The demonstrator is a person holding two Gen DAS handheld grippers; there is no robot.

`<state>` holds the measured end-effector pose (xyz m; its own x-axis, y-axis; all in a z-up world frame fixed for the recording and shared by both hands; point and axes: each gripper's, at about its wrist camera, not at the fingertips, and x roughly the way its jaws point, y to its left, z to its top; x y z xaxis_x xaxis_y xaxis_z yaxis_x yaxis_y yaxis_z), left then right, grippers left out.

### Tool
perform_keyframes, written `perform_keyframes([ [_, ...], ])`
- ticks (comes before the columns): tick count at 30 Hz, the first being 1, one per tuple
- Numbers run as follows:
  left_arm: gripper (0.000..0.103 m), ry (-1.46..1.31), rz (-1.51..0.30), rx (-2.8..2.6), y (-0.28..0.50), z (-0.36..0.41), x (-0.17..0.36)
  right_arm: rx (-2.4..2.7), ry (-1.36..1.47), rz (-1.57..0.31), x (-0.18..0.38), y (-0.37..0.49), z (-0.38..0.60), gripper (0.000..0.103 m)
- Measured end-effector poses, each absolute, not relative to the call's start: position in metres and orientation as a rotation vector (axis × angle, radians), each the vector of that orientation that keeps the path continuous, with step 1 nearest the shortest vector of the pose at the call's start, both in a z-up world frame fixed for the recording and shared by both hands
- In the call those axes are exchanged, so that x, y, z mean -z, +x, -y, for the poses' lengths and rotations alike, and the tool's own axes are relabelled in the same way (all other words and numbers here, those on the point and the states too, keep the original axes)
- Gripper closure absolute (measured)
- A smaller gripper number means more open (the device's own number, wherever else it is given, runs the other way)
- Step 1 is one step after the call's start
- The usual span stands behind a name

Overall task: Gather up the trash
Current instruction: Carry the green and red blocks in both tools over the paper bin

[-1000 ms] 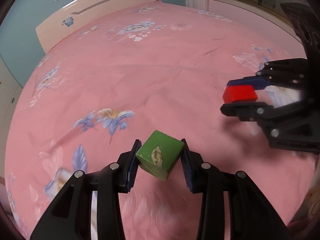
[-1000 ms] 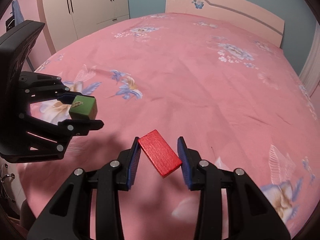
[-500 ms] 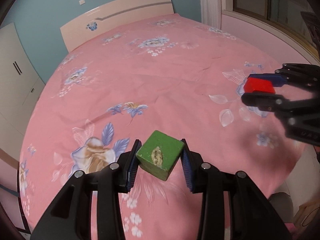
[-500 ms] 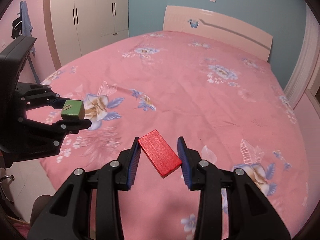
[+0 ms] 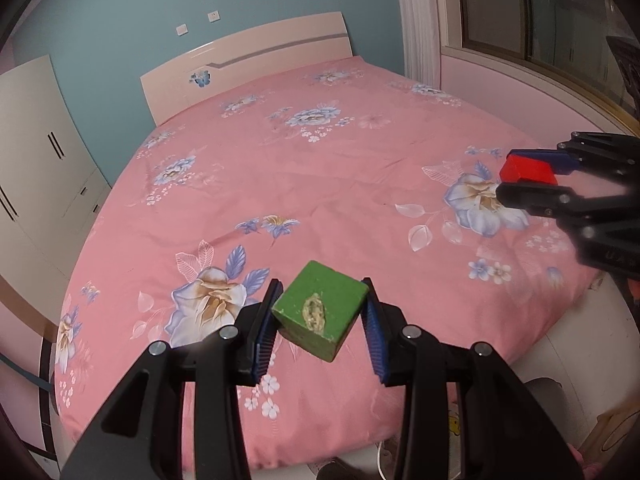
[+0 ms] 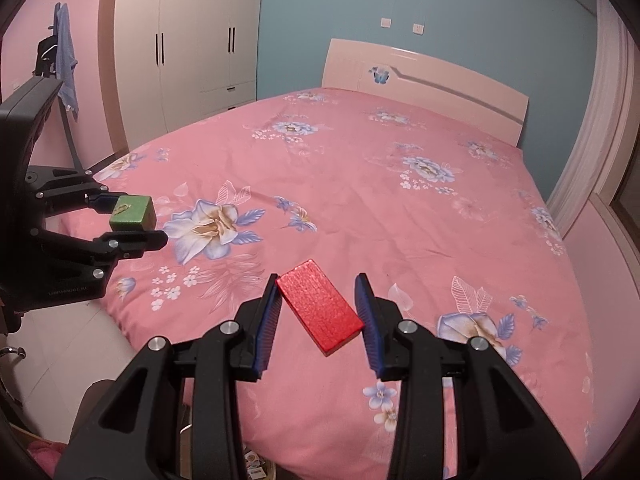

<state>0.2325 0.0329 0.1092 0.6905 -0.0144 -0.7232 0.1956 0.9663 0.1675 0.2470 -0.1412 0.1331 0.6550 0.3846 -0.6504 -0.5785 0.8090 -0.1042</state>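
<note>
1. Your left gripper [image 5: 320, 320], a black two-finger tool with blue ribbed pads, is clenched on a green wooden cube [image 5: 320, 314] that has a pale chipped patch on its near face.
2. The cube sits tilted between the pads, one corner pointing down, held in the air above the foot end of the bed.
3. Your right gripper [image 6: 318, 312], of the same build, is clenched on a flat red rectangular block [image 6: 320, 308].
4. The red block lies at a diagonal between the pads, its long edges running from upper left to lower right, also clear of the bedding.
5. In the left wrist view, the right gripper appears at the right edge with the red block showing between its fingers; in the right wrist view, the left gripper appears at the left edge carrying the green cube.
6. The two grippers are well apart, side by side.
7. Below both lies the pink floral bedspread [image 5: 320, 168], covering the whole bed.
8. A pale pink headboard with a blue butterfly motif [image 6: 424, 80] stands against a blue wall.
9. A white wardrobe with dark handles [image 6: 184, 48] stands beside the bed.
</note>
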Motion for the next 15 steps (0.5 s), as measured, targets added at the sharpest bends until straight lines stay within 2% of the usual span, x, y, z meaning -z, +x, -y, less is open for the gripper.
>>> perform_keyframes([
  [8,0.062,0.259,-0.796,0.108,0.194,-0.028,-0.109,-0.556,-0.321,-0.655,-0.138,0.210,0.147,0.064],
  [15,0.062,0.261,-0.821,0.116,0.172,-0.024,-0.095,-0.567,-0.336,-0.686,-0.120,0.185,0.144,0.064],
])
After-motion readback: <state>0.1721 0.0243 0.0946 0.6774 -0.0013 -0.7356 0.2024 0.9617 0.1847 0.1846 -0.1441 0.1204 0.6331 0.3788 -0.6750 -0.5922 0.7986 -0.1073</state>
